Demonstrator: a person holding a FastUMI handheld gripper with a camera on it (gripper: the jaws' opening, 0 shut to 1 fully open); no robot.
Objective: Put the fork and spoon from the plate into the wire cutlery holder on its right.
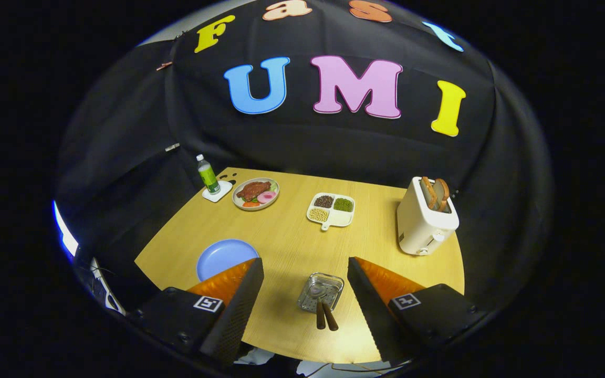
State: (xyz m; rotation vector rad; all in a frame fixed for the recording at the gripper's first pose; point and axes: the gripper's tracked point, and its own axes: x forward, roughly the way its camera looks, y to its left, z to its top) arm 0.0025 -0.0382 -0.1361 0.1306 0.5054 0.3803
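From where I sat at the controls, the far left of the wooden table point(292, 247) held a green-labelled bottle point(208, 175) standing upright on a small white coaster point(217, 193), and just beside it a plate of food point(256, 193) with a piece of meat and a pink slice on it. Nearer to me on that side lay the blue plate point(222, 256), its near edge hidden behind my left finger; the part I could see was bare. My gripper point(305, 302) hung wide open above the near edge of the table, fingers well apart and holding nothing. Between the fingers stood the wire cutlery holder point(321, 290), with two brown handles point(325, 316) sticking out of it toward me, side by side and tilted; I took them for the fork and spoon, though the heads inside the mesh were too small to tell apart. Beyond the holder sat a white divided tray point(332, 210) with beans or grains in three of its compartments. Farthest right stood a white toaster point(425, 222) with two slices of bread point(435, 192) poking up from its slots.
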